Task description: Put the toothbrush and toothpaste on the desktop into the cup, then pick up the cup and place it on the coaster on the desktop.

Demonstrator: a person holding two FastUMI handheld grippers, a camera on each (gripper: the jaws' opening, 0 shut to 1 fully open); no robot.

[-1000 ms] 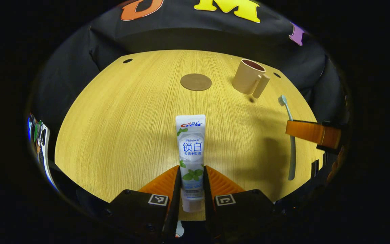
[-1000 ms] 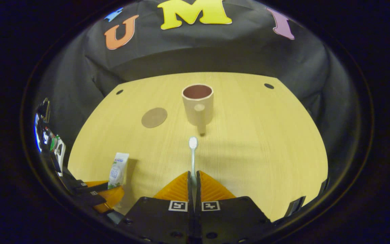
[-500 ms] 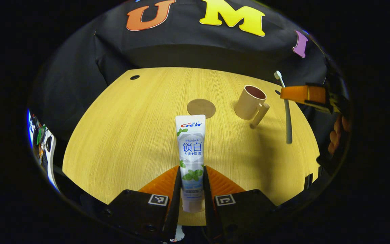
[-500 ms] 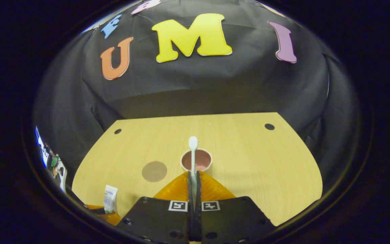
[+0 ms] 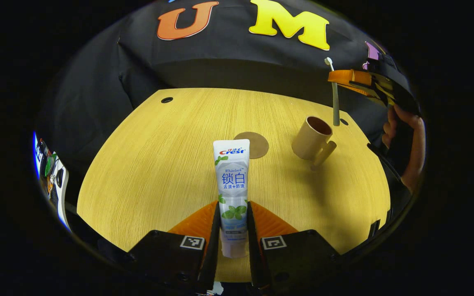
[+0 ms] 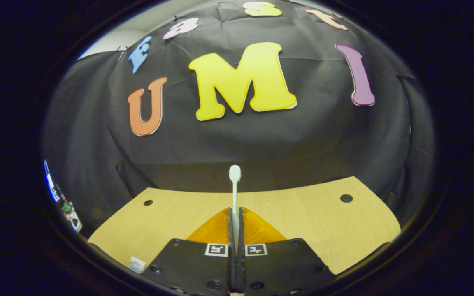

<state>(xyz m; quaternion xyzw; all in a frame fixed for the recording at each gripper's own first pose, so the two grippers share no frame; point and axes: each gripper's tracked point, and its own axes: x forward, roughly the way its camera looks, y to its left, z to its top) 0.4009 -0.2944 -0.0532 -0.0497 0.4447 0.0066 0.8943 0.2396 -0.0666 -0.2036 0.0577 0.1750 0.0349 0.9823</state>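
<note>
Desktop [image 5: 154, 172] of light wood with fine grain takes most of the left gripper view, and a round dark hole [image 5: 166, 100] sits near its far left corner. In the right gripper view the same desktop [image 6: 335, 238] appears lower, with one hole [image 6: 148, 202] at the far left and another hole [image 6: 346, 198] at the far right.

Left gripper [image 5: 233, 222] is clenched on the toothpaste [image 5: 232, 181]; both fingers press the lower part of the tube, near the cap end. The tube points forward and away from the camera, above the wood, and its flat top end overlaps the near edge of the coaster in this view.

Right gripper [image 6: 235, 230] grasps the toothbrush [image 6: 234, 193] by its handle, the two fingers closed tight on it, and the brush head [image 6: 234, 172] stands up in front of the black wall. In the left gripper view this same gripper [image 5: 354, 80] is held by a hand [image 5: 407, 144] high at the right, and the toothbrush [image 5: 335, 98] hangs almost upright, its lower end just above the far rim of the cup.

Cup [image 5: 312, 137], beige with a dark inside, stands upright on the desktop, its handle [image 5: 324, 153] turned toward the near right. Coaster [image 5: 255, 144], round and brown, lies flat on the wood just left of the cup, apart from it
</note>
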